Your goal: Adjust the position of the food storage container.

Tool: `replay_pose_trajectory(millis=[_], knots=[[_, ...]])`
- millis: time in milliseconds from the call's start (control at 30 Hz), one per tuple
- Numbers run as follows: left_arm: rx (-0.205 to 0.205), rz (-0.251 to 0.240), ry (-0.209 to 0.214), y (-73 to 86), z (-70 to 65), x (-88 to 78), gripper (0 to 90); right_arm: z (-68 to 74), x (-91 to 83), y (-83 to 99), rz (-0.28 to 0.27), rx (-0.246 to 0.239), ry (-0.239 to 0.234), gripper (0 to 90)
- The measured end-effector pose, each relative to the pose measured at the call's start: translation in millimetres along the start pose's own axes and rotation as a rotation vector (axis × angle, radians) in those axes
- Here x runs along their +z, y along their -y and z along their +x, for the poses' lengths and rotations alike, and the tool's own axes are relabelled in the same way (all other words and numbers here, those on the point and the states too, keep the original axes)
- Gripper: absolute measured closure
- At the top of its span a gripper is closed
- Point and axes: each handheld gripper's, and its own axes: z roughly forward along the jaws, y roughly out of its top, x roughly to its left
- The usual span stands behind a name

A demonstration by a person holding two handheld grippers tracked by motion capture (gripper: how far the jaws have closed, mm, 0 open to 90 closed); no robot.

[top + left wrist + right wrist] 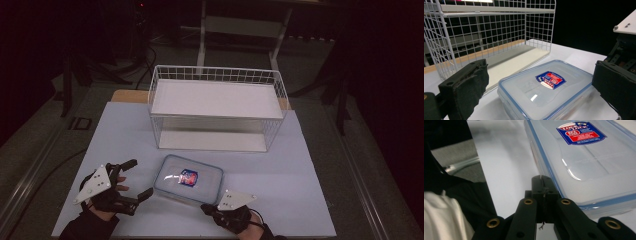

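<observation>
Clear lidded container (pixel 188 179), blue-rimmed, red-and-blue label (pixel 189 177) on top.

- The left gripper (pixel 134 179) sits at the near left of the table, held in the person's left hand (pixel 102 200), jaws spread wide apart
- The right gripper (pixel 207 208) sits at the near edge, its jaws pressed together with no gap between them, held in the right hand (pixel 245 223)
</observation>
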Motion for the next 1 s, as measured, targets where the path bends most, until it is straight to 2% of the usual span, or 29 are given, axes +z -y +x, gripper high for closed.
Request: replay_pose_trajectory(millis=[133, 300, 500, 767, 1000], knots=[[0.001, 0.002, 0.000, 0.4, 0.0, 0.3, 0.8, -2.0, -1.5, -0.3, 0.011, -0.004, 0.024, 90.0], [-0.002, 0.001, 0.007, 0.2, 0.0, 0.3, 0.8, -13.8, -2.9, 3.4, 0.022, 0.050, 0.042, 89.9], [0.004, 0.010, 0.015, 0.7, -0.7, 1.5, 0.8, -23.1, -5.4, 2.7, 0.020, 0.068, 0.073, 89.9], [-0.008, 0.027, 0.034, 0.4, -1.2, 2.3, 0.9, -33.2, -7.0, 3.0, 0.012, 0.090, 0.085, 89.9], [-0.025, 0.048, 0.043, -0.3, -1.7, 2.9, 1.0, -35.9, -7.6, 3.0, 0.008, 0.101, 0.096, 89.9]])
